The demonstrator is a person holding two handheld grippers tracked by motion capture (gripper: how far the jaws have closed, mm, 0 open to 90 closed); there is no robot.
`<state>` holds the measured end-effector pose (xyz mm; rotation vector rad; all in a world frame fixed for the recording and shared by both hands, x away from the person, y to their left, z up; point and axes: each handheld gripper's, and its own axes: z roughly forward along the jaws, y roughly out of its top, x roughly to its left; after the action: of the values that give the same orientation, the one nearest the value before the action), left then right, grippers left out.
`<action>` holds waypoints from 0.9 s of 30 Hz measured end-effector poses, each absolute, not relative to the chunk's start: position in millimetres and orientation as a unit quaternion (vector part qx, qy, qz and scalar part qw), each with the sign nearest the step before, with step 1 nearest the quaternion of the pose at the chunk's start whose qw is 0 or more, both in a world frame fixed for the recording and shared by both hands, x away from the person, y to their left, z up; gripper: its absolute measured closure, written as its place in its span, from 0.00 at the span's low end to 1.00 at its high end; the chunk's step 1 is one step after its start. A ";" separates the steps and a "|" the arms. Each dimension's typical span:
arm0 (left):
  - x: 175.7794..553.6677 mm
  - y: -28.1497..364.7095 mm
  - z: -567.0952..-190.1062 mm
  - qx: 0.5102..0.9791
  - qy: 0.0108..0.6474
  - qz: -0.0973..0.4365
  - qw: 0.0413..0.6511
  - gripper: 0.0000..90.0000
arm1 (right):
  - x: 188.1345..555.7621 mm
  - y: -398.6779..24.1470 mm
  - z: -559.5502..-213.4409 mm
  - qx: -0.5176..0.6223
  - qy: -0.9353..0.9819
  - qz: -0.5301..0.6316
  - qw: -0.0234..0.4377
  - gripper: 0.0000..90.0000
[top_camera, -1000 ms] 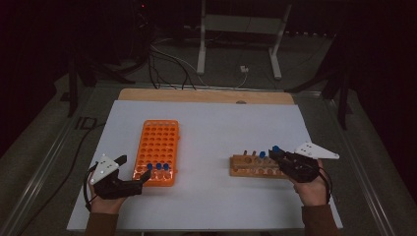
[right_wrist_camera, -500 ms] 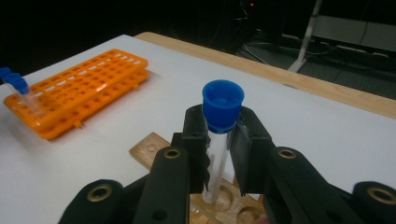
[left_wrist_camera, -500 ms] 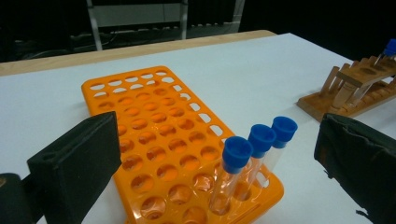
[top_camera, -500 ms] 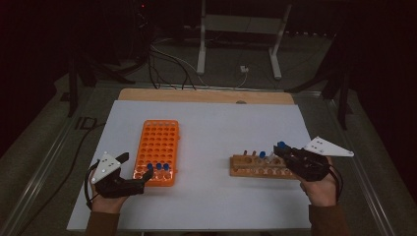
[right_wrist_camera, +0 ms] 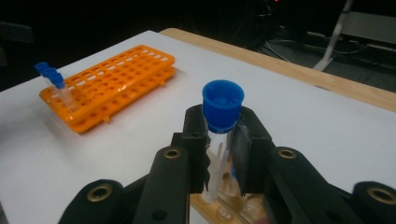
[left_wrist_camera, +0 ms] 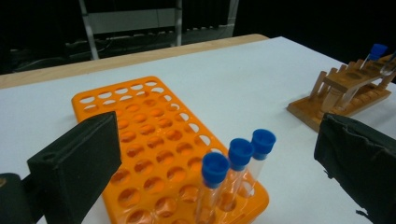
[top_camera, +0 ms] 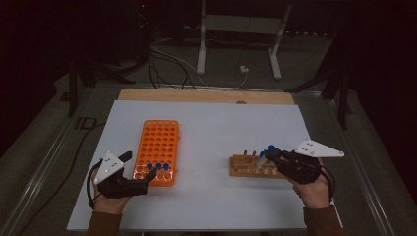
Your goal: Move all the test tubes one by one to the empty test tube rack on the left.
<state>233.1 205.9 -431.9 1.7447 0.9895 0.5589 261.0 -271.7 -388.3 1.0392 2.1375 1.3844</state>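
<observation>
Right gripper (right_wrist_camera: 219, 140) first: its jaws are clamped on a clear tube with a blue cap (right_wrist_camera: 222, 103), pinched just under the cap so the tube hangs upright and free. That high grip looks deliberate, since it leaves the whole glass length clear to go into a hole. In the high view the same gripper (top_camera: 273, 153) sits at the right end of the wooden rack (top_camera: 248, 167), with the tube's lower end just above the rack, so I'd judge this a lift-out rather than an insertion. More tubes sit in the wooden rack, though how many is hard to tell.

Over to the left gripper (top_camera: 153, 174): jaws spread wide, holding nothing, parked at the near end of the orange rack (top_camera: 160, 142). Its own camera looks between the two black pads at three blue-capped tubes (left_wrist_camera: 239, 154) standing in a row at the rack's near corner. My read is that it waits there to steady the rack or to receive the tube.

Both racks rest well apart on the white surface (top_camera: 211, 123), so the tube has an open crossing ahead.
</observation>
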 end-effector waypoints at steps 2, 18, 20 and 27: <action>233.6 202.9 -430.3 0.724 0.407 0.231 0.507 0.01 | 261.9 -267.4 -389.6 0.369 0.764 0.495 0.189 0.85; 236.8 175.9 -424.7 0.738 0.390 0.224 0.503 0.01 | 271.0 -235.7 -394.2 0.359 0.768 0.507 0.157 0.85; 237.4 171.6 -424.4 0.739 0.389 0.220 0.505 0.01 | 272.1 -231.0 -394.5 0.358 0.768 0.508 0.154 0.85; 239.8 151.3 -423.1 0.747 0.374 0.211 0.507 0.02 | 275.2 -214.5 -393.7 0.347 0.773 0.511 0.143 0.85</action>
<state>239.8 151.3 -423.1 1.8004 0.9028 0.5090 275.2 -214.5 -393.7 0.9998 2.2297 1.4748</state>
